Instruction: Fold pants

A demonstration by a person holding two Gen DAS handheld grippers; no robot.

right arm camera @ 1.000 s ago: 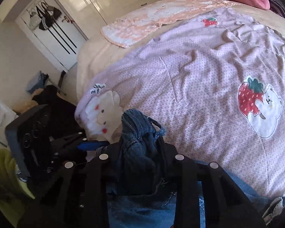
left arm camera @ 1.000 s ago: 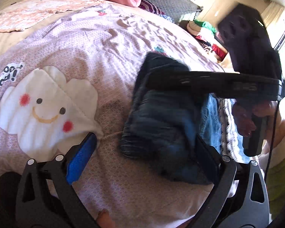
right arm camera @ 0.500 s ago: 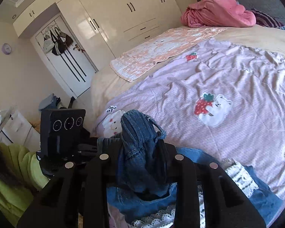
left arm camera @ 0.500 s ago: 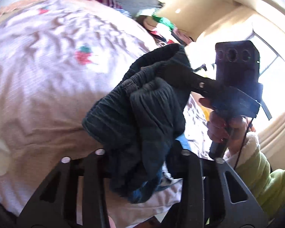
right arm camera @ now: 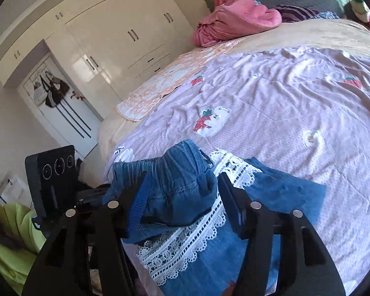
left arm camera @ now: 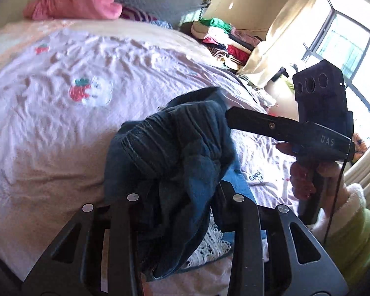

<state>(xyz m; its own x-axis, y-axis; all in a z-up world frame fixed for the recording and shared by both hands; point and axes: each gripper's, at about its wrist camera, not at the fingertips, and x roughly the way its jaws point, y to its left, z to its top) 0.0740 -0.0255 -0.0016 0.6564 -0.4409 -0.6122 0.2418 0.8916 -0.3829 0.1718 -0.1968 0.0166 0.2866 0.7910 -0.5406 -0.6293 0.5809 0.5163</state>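
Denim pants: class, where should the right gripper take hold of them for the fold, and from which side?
Probably the gathered elastic waistband of the pants. It forms a thick ridge lying between the open fingers of the right gripper, so close straight ahead from the near bed edge. The left gripper holds the other bunched end, lifted above the lace-trimmed garment.

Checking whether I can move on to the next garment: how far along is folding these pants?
Done: the pants look gathered into a compact bundle. In hand: the left hand-held gripper clamps the bundle above the quilt; the right hand-held gripper is open around the waistband. Left: laying it down flat, perhaps clear of the lace-trimmed denim garment below.
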